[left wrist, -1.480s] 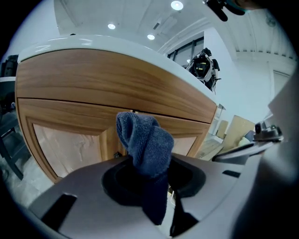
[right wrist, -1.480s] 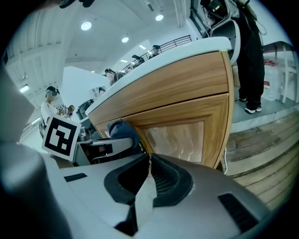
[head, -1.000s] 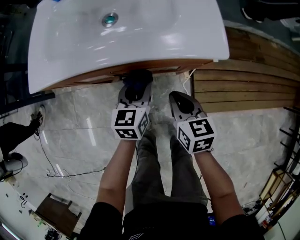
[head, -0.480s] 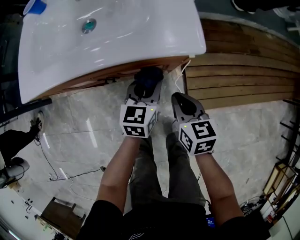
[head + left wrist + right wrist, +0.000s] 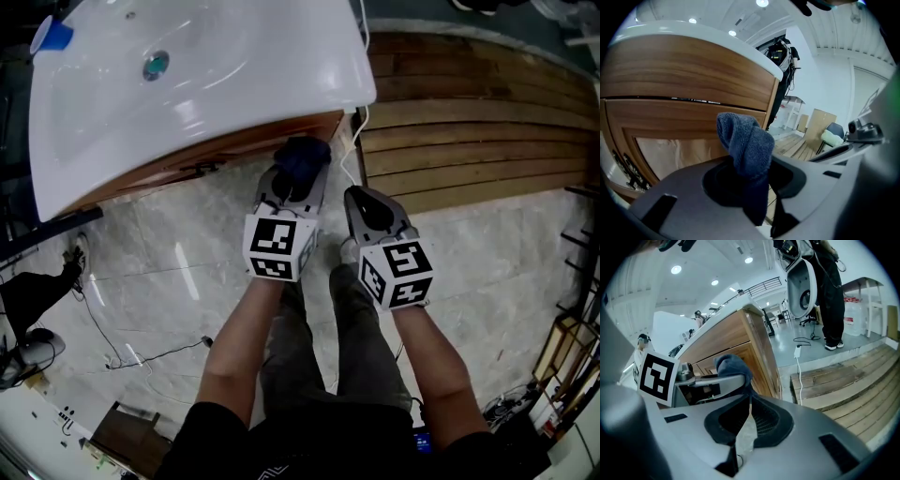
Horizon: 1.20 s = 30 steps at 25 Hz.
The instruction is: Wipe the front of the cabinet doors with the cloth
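My left gripper (image 5: 298,180) is shut on a dark blue cloth (image 5: 303,156), whose bunched end sits close to the wooden cabinet front (image 5: 234,148) near its right corner, under the white sink (image 5: 187,66). I cannot tell whether it touches. In the left gripper view the cloth (image 5: 746,145) sticks up from the left gripper (image 5: 751,187) in front of a panelled cabinet door (image 5: 679,140). My right gripper (image 5: 362,199) hangs just to the right, shut with nothing in it. From the right gripper (image 5: 748,414) I see the cloth (image 5: 733,367) and the cabinet side (image 5: 752,352).
A white cable (image 5: 354,141) hangs down by the cabinet's right corner. A wooden slatted platform (image 5: 469,122) lies to the right. The floor is pale marble (image 5: 169,253) with thin cables (image 5: 141,354) at the left. The person's legs stand below the grippers.
Both grippers have moved right along the cabinet front. The cloth went from under the sink's middle to the cabinet's right corner, still clamped in the left gripper.
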{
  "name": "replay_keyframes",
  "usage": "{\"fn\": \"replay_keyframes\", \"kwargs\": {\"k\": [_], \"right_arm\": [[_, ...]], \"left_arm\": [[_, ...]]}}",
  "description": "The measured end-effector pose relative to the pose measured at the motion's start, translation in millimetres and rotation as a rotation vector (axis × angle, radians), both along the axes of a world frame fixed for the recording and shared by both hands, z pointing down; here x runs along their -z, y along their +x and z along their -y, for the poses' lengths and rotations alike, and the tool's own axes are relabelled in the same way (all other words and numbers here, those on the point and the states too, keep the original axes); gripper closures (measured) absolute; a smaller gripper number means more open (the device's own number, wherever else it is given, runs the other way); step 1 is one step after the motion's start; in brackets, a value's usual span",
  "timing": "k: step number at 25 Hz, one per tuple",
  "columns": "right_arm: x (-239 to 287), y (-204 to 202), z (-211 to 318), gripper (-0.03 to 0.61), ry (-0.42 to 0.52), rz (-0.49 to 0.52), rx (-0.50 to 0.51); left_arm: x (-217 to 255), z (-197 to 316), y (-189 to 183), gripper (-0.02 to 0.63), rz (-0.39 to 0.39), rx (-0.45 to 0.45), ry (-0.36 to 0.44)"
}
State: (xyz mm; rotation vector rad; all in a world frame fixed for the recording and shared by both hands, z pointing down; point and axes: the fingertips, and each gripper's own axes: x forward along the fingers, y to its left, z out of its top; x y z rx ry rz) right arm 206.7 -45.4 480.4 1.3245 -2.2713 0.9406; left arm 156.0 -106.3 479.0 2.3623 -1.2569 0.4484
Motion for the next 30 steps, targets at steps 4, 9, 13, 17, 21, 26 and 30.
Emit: {"fn": "replay_keyframes", "kwargs": {"k": [4,9,13,17,21,26,30], "right_arm": [[1.0,-6.4,0.5,0.537,-0.002,-0.002,0.011],[-1.0,-31.3,0.4,0.537,-0.004,0.000,0.040],[-4.7,-55.2,-4.0,0.537,-0.011,0.006,0.068],[-6.4,-79.3,-6.6,0.537,-0.019,0.013,0.101],[-9.6,-102.5,-6.2,0.537,-0.029,0.018,0.122],[-14.3,-123.1,-6.4,0.537,-0.039,0.016,0.143],[-18.2,-134.7,-6.0,0.537,-0.049,0.015,0.153]], "left_arm": [[-2.9,-11.8,-16.3,0.483,0.000,0.027,-0.017],[-8.7,-21.0,-45.5,0.483,0.005,0.054,-0.030],[-13.6,-27.4,-72.0,0.483,0.014,0.078,-0.037],[-19.7,-32.6,-100.6,0.483,0.031,0.114,-0.048],[-28.4,-35.2,-131.7,0.483,0.036,0.161,-0.062],[-36.1,-34.5,-166.4,0.483,0.043,0.221,-0.073],[-39.6,-25.4,-186.4,0.483,0.045,0.254,-0.076]]}}
